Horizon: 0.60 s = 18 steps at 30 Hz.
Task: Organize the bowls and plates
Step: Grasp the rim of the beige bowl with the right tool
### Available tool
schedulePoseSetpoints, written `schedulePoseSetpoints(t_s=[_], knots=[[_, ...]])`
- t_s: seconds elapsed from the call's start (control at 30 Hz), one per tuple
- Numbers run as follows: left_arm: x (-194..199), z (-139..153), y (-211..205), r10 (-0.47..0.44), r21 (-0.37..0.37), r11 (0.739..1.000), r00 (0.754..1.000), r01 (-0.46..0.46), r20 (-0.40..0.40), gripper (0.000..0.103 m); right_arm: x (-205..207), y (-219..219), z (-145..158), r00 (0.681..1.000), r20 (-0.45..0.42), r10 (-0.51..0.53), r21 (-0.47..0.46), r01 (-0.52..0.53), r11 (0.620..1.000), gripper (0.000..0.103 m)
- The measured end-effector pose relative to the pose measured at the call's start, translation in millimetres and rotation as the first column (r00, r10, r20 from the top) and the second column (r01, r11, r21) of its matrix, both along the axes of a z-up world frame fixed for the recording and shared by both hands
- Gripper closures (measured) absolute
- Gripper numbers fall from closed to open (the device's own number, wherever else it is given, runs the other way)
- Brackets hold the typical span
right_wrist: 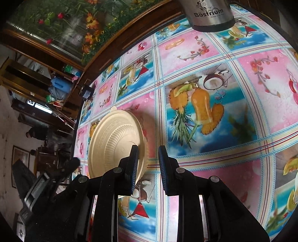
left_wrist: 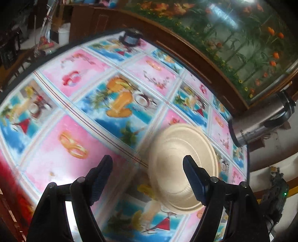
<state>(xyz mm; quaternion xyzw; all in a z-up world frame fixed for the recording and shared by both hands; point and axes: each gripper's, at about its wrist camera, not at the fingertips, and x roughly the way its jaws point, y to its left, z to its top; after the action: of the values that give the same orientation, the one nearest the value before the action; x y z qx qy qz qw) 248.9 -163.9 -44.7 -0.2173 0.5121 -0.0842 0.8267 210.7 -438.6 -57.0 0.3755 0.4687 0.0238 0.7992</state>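
A cream ribbed plate (left_wrist: 173, 149) lies on the table with the pink and blue picture cloth (left_wrist: 78, 134). In the left wrist view it sits to the right, and its near right part is hidden behind one fingertip. My left gripper (left_wrist: 148, 162) hovers over the cloth, open wide, with only the plate's left rim showing in the gap. In the right wrist view the same plate (right_wrist: 111, 137) is at the left. My right gripper (right_wrist: 148, 156) is open by a narrow gap. Its left finger covers the plate's right side, and the pads press on nothing.
A steel flask (right_wrist: 210, 14) stands at the table's far side, also seen as a flask (left_wrist: 260, 121) at the right edge. A dark jar (left_wrist: 131, 38) sits at the far rim. A wood-framed glass case of flowers (left_wrist: 232, 37) runs behind the table.
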Motion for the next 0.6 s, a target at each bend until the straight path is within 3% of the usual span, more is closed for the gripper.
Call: schedulePoseSetpoints(t_s=[0.17, 0.6], knots=[[1.5, -9.3, -11.6, -0.064, -0.019, 0.998, 0.998, 0.064, -0.016, 0.025, -1.3, -0.3, -2.9, 1.0, 0.003, -0.012, 0.01, 0.012, 1.0, 0.076], [5.9, -12.4, -6.5, -0.081, -0.076, 0.994, 0.997, 0.082, 0.017, 0.029, 0.7, 5.1, -6.1, 0.999, 0.045, -0.018, 0.009, 0.018, 1.0, 0.071]])
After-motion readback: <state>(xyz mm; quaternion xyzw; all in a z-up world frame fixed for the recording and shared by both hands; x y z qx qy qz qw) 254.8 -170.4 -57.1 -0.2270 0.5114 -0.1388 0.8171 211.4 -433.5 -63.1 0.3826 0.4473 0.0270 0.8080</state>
